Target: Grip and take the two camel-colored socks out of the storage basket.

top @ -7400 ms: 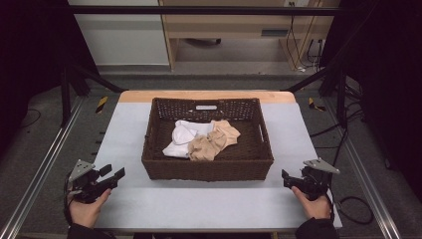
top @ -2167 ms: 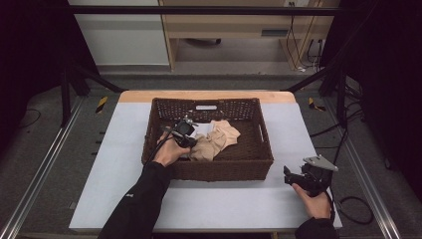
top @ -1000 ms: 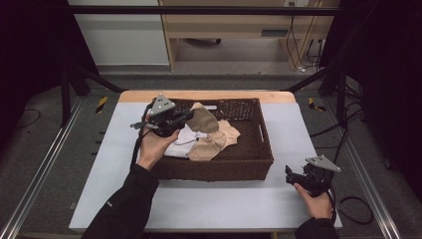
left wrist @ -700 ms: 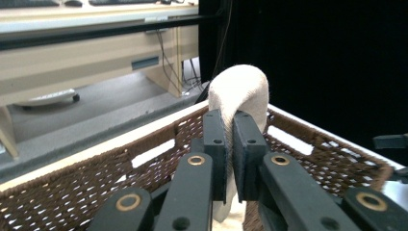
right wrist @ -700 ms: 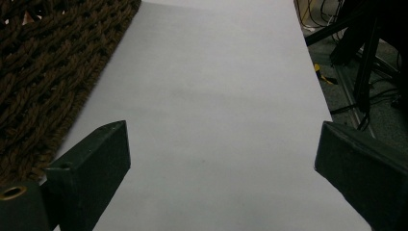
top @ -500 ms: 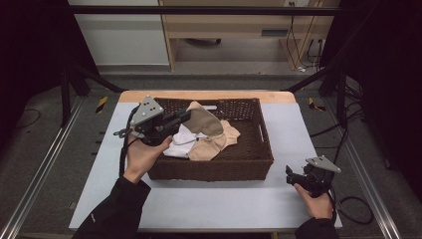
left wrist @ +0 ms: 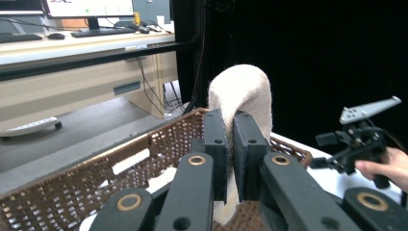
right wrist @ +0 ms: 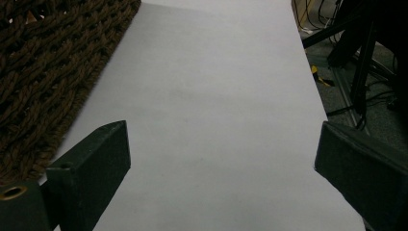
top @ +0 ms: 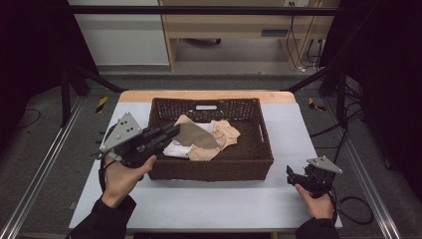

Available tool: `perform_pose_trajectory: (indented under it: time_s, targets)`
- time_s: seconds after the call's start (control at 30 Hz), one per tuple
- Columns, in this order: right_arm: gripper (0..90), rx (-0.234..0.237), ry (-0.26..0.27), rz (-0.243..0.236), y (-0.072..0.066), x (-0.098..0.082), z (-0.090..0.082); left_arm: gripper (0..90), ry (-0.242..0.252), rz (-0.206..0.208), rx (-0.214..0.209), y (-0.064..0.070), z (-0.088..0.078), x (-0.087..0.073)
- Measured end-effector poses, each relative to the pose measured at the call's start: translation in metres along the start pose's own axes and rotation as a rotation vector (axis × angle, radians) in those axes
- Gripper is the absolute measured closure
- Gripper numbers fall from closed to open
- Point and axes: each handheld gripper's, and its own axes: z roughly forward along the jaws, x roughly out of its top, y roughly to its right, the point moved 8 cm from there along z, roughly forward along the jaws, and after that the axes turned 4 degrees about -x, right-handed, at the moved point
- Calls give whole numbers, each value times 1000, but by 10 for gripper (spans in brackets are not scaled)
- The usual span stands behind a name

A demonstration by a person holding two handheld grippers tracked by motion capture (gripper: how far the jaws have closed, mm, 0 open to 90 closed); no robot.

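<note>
White table covering [top: 209, 199] is seen under a wicker basket [top: 214, 167], above whose 9 o'clock rim a beige sock [top: 191, 135] is clamped by the left gripper [top: 171, 132], trailing toward 3 o'clock, while the right gripper [top: 293, 175] rests spread apart at 4 o'clock.

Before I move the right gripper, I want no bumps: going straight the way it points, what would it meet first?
Probably nothing close: the right gripper, jaws open, points along bare white table, with the wicker basket off to one side. Past the table's far edge, depth is unclear.
</note>
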Motion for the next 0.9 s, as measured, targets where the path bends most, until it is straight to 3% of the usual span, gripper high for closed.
perform_pose_trajectory:
  time_s: [0.43, 0.63, 0.73, 0.77, 0.9]
  targets:
    - [56, -2, 2, -1, -1, 0, -1, 851, -7, -3, -32, 20, -30, -30]
    - [56, 1, 2, 1, -1, -1, -2, 850, -70, -2, -55, 32, -29, -52]
    - [56, 7, 3, 4, -2, 0, -2, 850, -125, -17, -72, 40, -26, -75]
    - [56, 7, 3, 4, -2, 0, -2, 851, -125, -17, -72, 40, -26, -75]
    - [56, 10, 3, -4, -4, 0, -2, 850, -183, -43, -80, 41, -21, -102]
